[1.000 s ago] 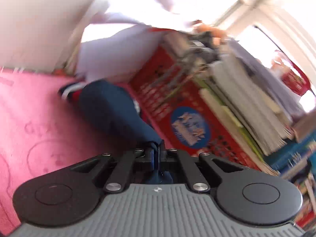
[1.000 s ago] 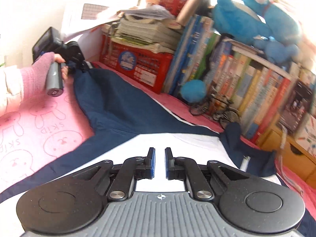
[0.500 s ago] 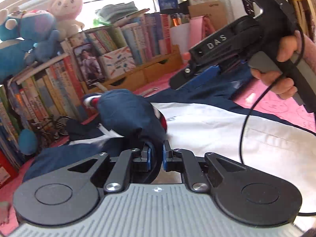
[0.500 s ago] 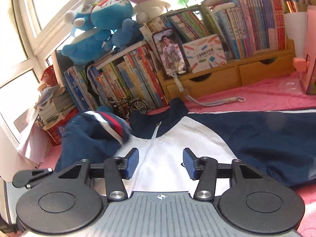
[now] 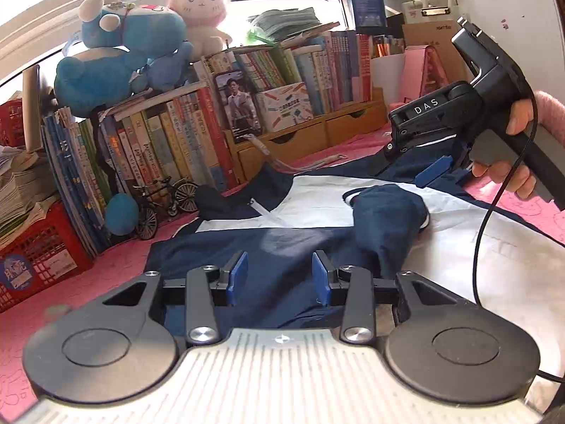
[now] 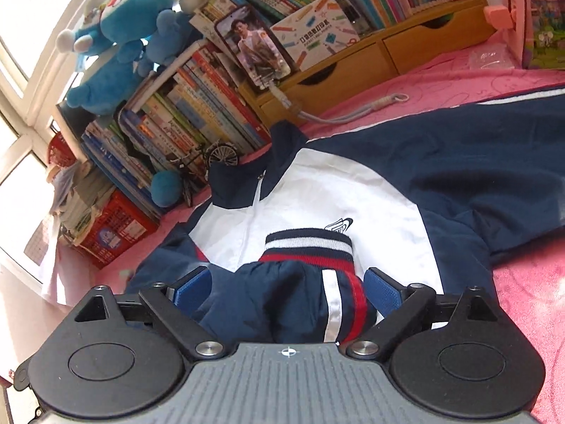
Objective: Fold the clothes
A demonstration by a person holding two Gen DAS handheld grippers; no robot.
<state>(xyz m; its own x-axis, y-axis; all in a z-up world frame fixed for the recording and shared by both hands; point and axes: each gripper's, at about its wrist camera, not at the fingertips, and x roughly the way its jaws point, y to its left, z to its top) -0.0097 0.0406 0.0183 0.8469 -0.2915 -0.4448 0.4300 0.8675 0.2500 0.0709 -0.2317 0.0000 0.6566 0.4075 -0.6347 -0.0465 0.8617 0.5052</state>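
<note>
A navy and white jacket (image 6: 328,190) lies face up on the pink blanket (image 6: 522,304), collar toward the books. One navy sleeve (image 5: 385,219) is folded across the white chest, and its striped cuff (image 6: 309,243) rests on the white panel. My left gripper (image 5: 279,275) is open just above the folded sleeve's navy cloth, holding nothing. My right gripper (image 6: 286,288) is open wide, and the sleeve end lies between its blue pads (image 6: 383,289). In the left wrist view a hand (image 5: 512,176) holds the right gripper (image 5: 413,162) over the jacket's far side. The other sleeve (image 6: 487,176) stretches out to the right.
Rows of books (image 5: 166,148) line the back, with plush toys (image 5: 116,53) on top. A red crate (image 5: 39,258), a model bicycle (image 5: 166,201), wooden drawers (image 6: 406,53) and a phone (image 6: 261,49) with a cable (image 6: 353,109) stand near the collar.
My left gripper carried the sleeve across the jacket, then opened and let it drop on the white chest. My right gripper opened and now straddles the cuff.
</note>
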